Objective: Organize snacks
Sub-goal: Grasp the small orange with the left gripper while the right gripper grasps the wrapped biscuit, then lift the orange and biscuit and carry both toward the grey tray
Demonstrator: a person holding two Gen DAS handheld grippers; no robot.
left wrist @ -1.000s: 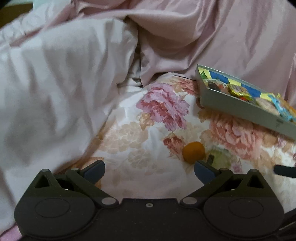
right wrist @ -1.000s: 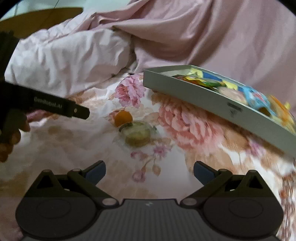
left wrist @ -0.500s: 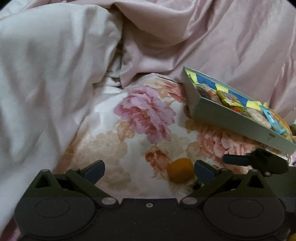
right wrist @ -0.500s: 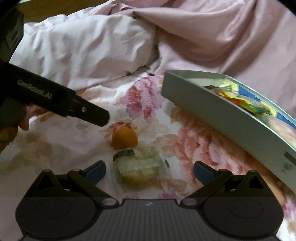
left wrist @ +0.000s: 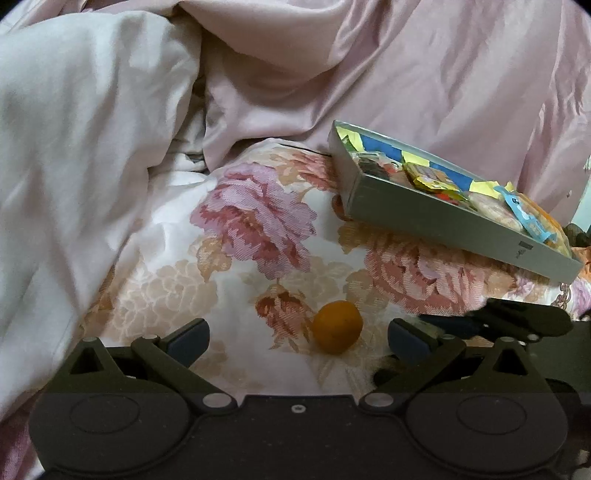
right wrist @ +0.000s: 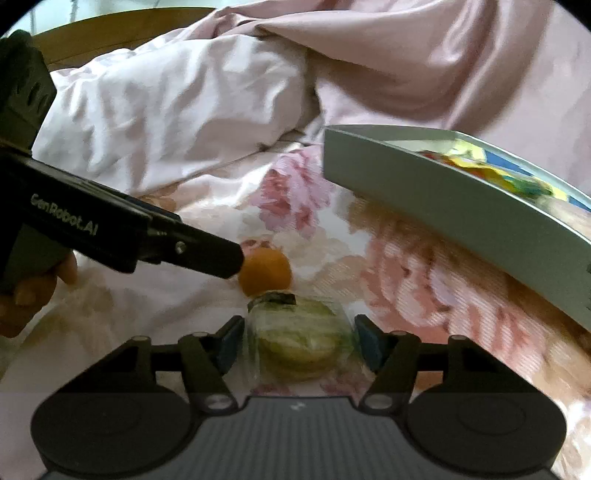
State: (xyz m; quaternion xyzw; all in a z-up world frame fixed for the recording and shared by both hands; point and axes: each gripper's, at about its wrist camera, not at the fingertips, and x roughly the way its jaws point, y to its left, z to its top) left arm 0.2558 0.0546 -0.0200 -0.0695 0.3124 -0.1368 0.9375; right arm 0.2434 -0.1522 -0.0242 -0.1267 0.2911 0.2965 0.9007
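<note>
A small orange round snack (left wrist: 337,326) lies on the floral bedsheet between the fingers of my open left gripper (left wrist: 298,338), nearer the right finger. It also shows in the right wrist view (right wrist: 264,272), touching the tip of the left gripper's finger (right wrist: 207,254). A clear-wrapped green round pastry (right wrist: 297,343) lies just in front of it, between the fingers of my right gripper (right wrist: 298,345), which have closed in against its wrapper. A grey box (left wrist: 443,218) with several colourful snacks sits tilted at the right; it also shows in the right wrist view (right wrist: 443,206).
A bunched pink and white duvet (left wrist: 110,147) rises on the left and behind. The floral sheet (left wrist: 255,218) is the open lying surface. A wooden headboard edge (right wrist: 110,33) shows at top left of the right wrist view.
Both grippers moved forward and down. The orange snack now sits between the left fingers. The right fingers narrowed around the green pastry.
</note>
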